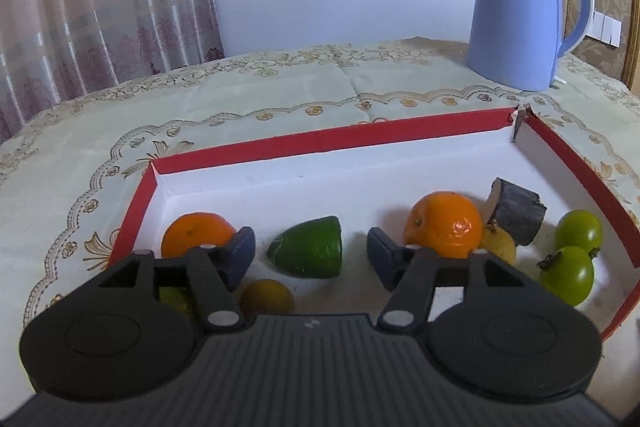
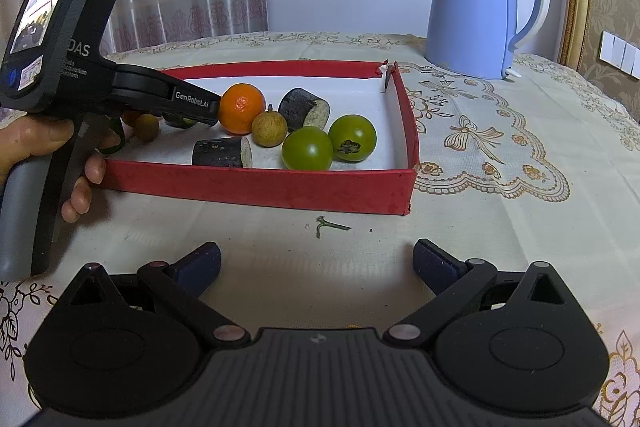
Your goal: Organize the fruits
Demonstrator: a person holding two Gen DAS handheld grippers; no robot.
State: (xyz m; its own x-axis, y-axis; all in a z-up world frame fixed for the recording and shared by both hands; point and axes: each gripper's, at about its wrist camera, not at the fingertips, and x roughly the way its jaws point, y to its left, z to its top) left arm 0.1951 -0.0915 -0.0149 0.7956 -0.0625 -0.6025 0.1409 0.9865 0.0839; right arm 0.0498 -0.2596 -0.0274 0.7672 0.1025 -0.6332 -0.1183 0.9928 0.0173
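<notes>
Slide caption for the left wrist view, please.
Open left gripper poised over a red tray, its fingers flanking a cut green fruit, with oranges either side.

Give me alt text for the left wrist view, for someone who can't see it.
The open left gripper hovers inside a red-walled tray, its fingers either side of a cut green fruit. Two oranges, two green tomatoes and a dark cut piece lie around it; a blue kettle stands behind on the tablecloth.
</notes>
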